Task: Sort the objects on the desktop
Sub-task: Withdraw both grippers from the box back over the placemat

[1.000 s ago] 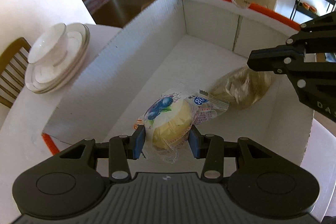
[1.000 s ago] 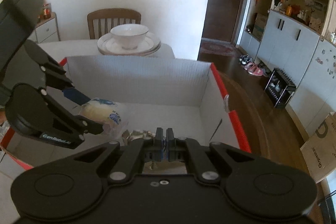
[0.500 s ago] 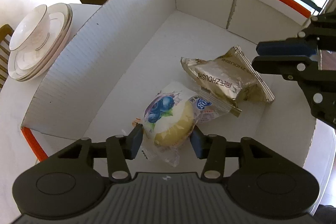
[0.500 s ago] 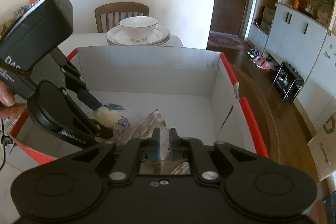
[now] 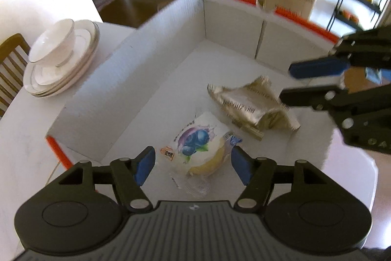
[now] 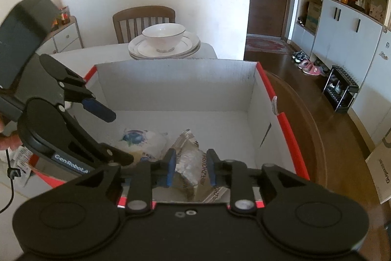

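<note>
Since a second ago both tools have let go. The left tool (image 5: 193, 164) is opening, its blue pads clear of the clear-wrapped blueberry-print bun (image 5: 199, 147), which lies on the floor of the white corrugated cardboard box with red edges (image 5: 156, 45). The right tool (image 6: 190, 169) is opening too, pads apart above the crinkled gold foil snack packet (image 5: 249, 108) lying just beside the bun. The box sits on the white desk (image 5: 22, 143) near a white bowl on stacked plates (image 5: 61, 53).

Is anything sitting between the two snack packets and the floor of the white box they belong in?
Nothing visible. The blueberry bread packet and the gold foil packet both lie on the floor of the white box, below the opening left tongs and right tongs.
</note>
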A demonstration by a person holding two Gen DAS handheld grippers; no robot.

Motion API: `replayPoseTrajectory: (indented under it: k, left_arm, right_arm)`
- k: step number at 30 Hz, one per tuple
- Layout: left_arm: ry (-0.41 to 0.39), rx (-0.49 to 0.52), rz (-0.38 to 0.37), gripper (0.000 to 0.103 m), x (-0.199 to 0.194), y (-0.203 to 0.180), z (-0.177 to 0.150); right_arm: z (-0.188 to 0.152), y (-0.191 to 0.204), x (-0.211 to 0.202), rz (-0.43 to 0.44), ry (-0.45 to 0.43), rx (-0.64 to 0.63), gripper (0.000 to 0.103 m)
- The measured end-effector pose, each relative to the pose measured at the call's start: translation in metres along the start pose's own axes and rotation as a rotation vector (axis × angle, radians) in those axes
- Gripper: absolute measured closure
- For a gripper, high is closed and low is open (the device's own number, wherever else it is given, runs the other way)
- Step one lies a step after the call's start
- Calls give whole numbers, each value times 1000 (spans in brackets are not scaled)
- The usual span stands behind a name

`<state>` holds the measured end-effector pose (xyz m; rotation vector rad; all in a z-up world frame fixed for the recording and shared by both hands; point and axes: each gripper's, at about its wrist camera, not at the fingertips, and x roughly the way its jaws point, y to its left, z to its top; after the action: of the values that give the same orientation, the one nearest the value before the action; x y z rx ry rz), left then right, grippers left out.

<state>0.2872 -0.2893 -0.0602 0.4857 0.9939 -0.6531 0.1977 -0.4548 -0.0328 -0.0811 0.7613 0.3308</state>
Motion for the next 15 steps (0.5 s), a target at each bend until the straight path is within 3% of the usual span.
replayPoseTrajectory:
  k: [4, 9, 13, 15]
  left_arm:
    - [-67, -50, -9, 35, -21, 1, -5]
    - [-146, -108, -18, 35, -45, 2, -13]
    - [-198, -129, -18, 35, -60, -5, -19]
    - [-221, -137, -19, 35, -67, -6, -24]
  right_arm:
    - [3, 2, -8, 22, -11, 0, 68]
    - [6, 5, -17, 53, -28, -8, 66]
    - [7, 10, -22, 76, -36, -24, 52]
    - [6, 13, -25, 81, -45, -33, 52]
